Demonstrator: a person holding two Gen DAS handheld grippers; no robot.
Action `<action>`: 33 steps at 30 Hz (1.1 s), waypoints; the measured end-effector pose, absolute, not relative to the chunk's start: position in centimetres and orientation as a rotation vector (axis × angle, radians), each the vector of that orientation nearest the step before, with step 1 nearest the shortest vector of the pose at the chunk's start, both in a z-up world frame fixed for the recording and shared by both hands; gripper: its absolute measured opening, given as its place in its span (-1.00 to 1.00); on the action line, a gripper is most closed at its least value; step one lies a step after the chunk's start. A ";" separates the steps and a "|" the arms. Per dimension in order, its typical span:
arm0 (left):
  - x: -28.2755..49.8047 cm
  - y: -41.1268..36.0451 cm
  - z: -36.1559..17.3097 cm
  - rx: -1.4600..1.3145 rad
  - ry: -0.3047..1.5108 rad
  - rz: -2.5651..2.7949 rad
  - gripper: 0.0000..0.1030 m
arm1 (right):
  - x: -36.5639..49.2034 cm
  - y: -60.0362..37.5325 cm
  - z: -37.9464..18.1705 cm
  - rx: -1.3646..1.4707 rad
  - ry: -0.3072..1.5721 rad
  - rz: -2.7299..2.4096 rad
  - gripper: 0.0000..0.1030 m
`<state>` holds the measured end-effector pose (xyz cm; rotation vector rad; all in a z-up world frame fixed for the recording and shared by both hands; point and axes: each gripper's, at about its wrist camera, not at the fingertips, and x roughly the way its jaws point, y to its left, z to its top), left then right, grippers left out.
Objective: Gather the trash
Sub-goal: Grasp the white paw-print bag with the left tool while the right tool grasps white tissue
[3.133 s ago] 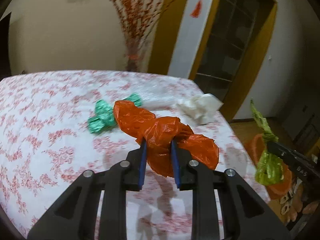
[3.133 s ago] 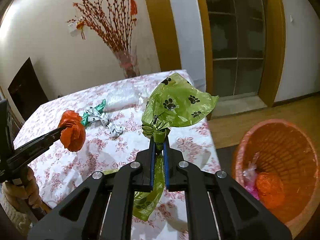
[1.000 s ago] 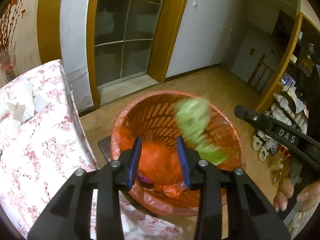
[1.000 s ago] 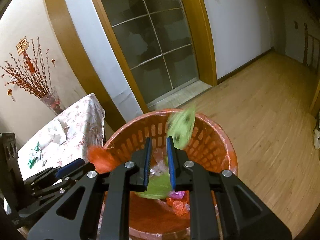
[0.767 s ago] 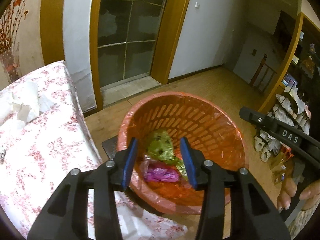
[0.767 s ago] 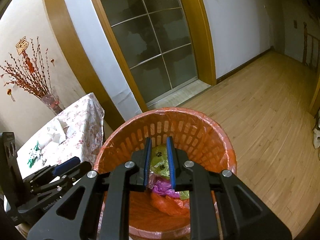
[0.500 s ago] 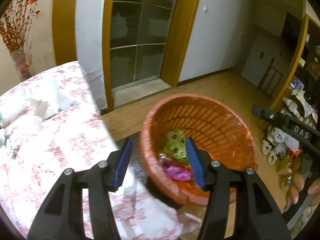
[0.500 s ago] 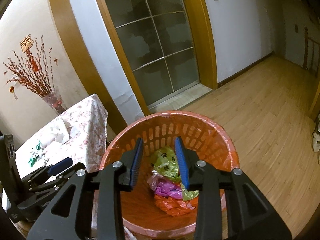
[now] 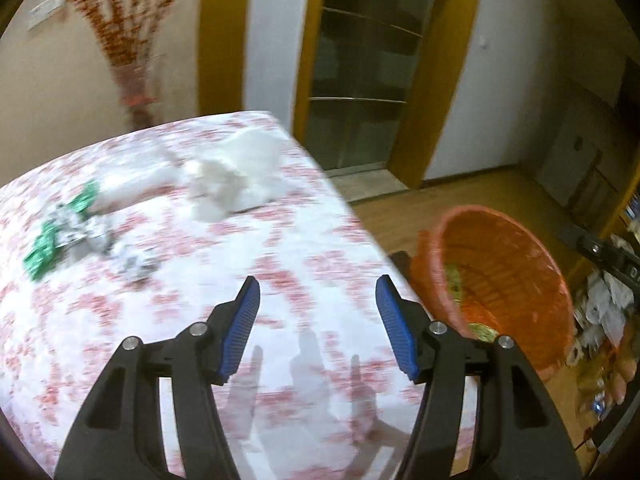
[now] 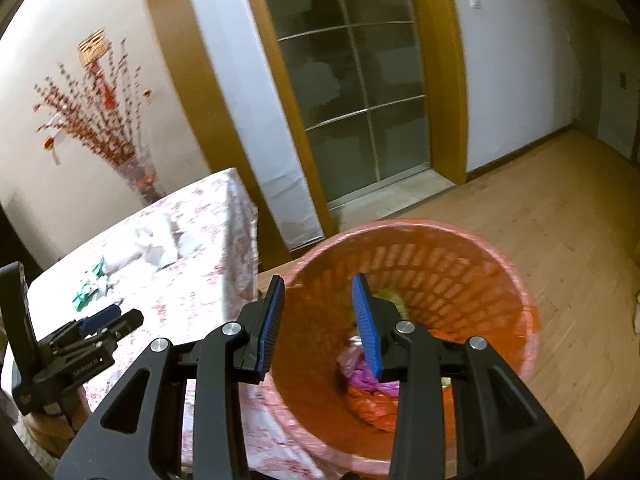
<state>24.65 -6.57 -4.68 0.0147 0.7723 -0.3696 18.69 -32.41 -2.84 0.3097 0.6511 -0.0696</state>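
Hovering over the floral tablecloth [image 9: 120, 320], your left gripper [image 9: 318, 320] had its blue pads spread and widening, with nothing between them. The next piece of trash, the green-and-silver wrapper [image 9: 60, 236], lay ahead and off to the left of those tongs, well apart, stretched roughly along a line slanting up to the right; the white crumpled paper [image 9: 236, 184] sat beyond it, nearer the table's far edge. Your right gripper [image 10: 316, 320] hung above the orange basket [image 10: 500, 280], jaws part-way apart and pinching nothing, so I'd have called the left hand the nearer one for the wrapper. The right wrist view showed what the left barely caught: the basket's bottom, with an orange bag [image 10: 372, 408], a pink one [image 10: 360, 372] and a scrap of green already in. The left view alone gave the wrapper's lie on the cloth, though blurred
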 end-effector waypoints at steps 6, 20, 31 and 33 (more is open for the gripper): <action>25.4 -0.5 -4.8 -0.010 0.758 -0.244 0.21 | 21.8 -27.4 -2.8 0.284 0.669 0.037 -0.31; 30.2 8.5 -5.4 -0.122 0.758 -0.066 0.22 | 34.3 -17.8 -5.2 0.199 0.675 0.151 -0.19; 33.2 8.4 -6.7 -0.149 0.789 -0.075 0.22 | 40.0 -15.9 -7.6 0.173 0.744 0.181 -0.78; 33.8 8.1 -6.9 -0.151 0.801 -0.071 0.22 | 39.7 -15.5 -7.8 0.165 0.739 0.203 -0.98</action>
